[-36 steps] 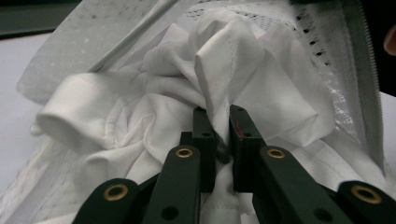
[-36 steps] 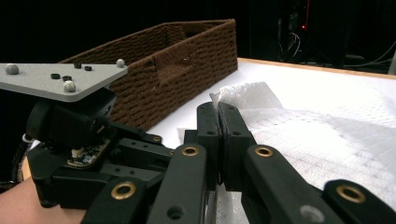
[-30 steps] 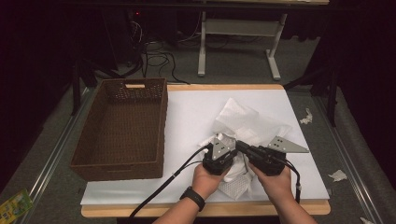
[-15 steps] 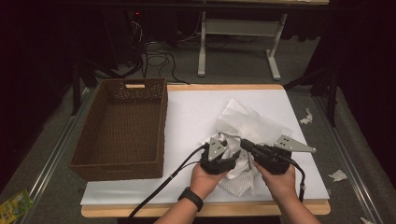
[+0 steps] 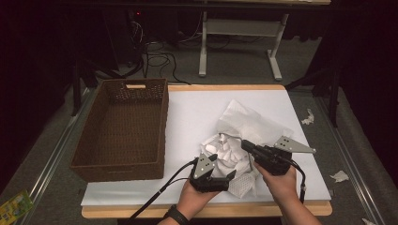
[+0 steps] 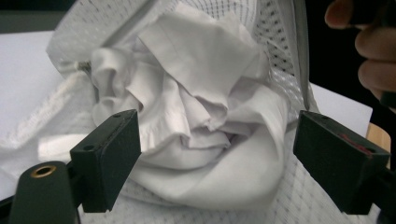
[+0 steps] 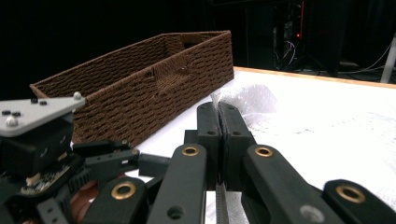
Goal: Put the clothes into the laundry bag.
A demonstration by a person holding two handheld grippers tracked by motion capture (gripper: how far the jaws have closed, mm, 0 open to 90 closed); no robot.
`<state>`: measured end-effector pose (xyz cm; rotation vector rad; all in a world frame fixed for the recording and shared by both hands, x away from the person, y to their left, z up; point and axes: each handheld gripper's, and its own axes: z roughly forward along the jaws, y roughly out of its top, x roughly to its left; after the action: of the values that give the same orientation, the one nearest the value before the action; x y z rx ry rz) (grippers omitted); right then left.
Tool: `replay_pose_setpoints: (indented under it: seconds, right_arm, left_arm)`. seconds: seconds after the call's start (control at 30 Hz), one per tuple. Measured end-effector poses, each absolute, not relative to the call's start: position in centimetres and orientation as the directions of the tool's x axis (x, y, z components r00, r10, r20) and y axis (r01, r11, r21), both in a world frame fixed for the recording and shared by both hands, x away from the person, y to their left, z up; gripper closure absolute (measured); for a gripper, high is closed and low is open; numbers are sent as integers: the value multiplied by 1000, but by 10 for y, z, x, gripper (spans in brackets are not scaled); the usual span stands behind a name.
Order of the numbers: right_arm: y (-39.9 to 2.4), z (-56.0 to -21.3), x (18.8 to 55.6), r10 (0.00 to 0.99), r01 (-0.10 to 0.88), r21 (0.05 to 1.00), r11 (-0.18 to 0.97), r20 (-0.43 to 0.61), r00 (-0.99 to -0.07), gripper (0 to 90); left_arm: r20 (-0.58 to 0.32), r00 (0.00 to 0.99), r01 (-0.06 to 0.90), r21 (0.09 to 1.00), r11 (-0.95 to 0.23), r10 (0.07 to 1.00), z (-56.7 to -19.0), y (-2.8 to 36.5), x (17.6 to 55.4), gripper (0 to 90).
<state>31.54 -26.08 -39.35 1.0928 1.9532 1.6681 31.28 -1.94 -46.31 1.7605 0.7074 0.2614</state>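
one slip threatened: your left hand-held gripper (image 6: 217, 154) had just been opening, jaws clear of the white cloth (image 6: 201, 107); your right hand-held gripper (image 7: 218, 119), clenched on the mesh bag (image 7: 247, 100), alone kept it from sagging shut.

We see a white mesh laundry bag (image 5: 244, 183) lying crumpled on the near middle of the white counter (image 5: 197, 112), its dotted netting open toward us. A wad of white cloth (image 6: 201, 107) sits bunched inside it, folded over itself in soft creases. Behind it a flatter stretch of the same white fabric (image 5: 248, 122) spreads toward the counter's far right.
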Motion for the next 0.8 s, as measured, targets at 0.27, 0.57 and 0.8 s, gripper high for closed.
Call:
replay_pose_setpoints:
  seconds: [0.27, 0.57, 0.8]
  right_arm:
    - [-261, -394, 316, 735, 329, 944, 11, 215, -643, 895]
    - [-261, -395, 317, 735, 335, 942, 9, 221, -641, 895]
    - [-257, -396, 319, 728, 335, 942, 18, 217, -650, 895]
  left_arm:
    - [-97, 744, 351, 899, -262, 661, -479, -33, 324, 154]
    - [-190, 733, 480, 825, -299, 653, -480, -44, 360, 353]
    - [-181, 747, 454, 842, -292, 640, -479, -43, 356, 801]
